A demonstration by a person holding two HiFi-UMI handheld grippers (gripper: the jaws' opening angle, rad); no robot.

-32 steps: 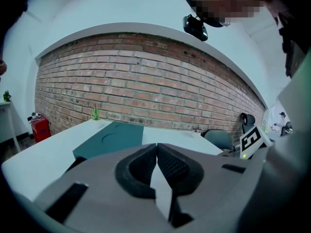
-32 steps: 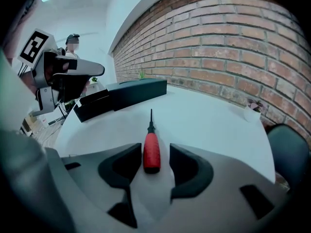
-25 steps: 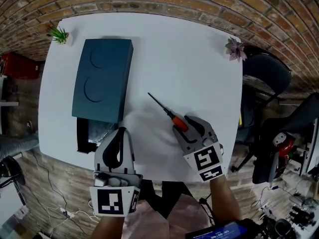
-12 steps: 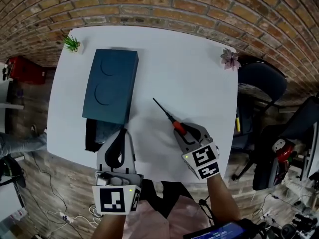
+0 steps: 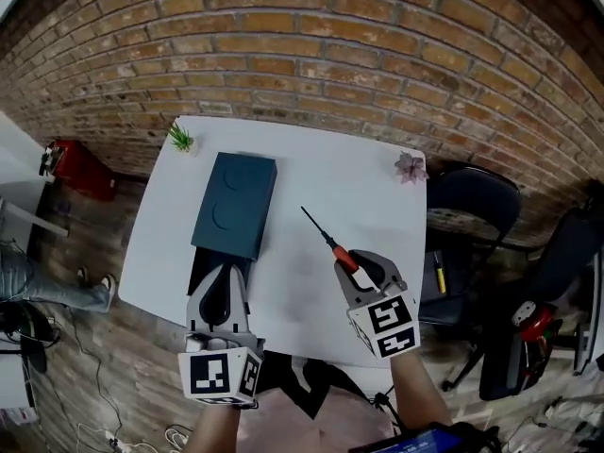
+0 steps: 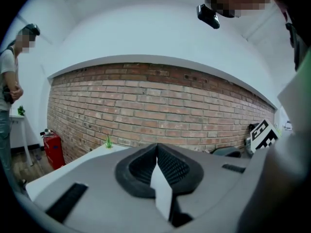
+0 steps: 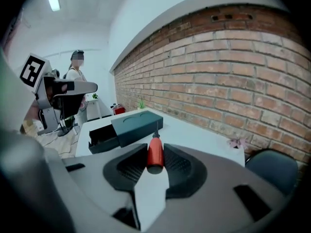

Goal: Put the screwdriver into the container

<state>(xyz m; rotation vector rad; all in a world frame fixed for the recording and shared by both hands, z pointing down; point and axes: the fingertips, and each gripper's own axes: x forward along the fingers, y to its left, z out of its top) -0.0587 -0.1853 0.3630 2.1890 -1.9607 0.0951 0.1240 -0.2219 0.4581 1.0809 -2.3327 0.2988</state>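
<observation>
The right gripper (image 5: 353,264) clamps the screwdriver (image 5: 326,237) by its red handle, near the table's (image 5: 340,173) near edge. The container (image 5: 234,217) lies along the left edge with its drawer (image 7: 99,136) pulled open toward the near edge (the left gripper (image 5: 223,289) is closed and empty). A good carry probably holds the shaft level and lowers it lengthwise into the drawer.

The long dark box container (image 5: 234,206) lies along the tabletop's (image 5: 321,173) left edge, with the red-handled screwdriver (image 5: 330,240) to its right. A green potted plant (image 5: 179,139) sits at the far left corner and a purple potted plant (image 5: 411,167) at the far right.
</observation>
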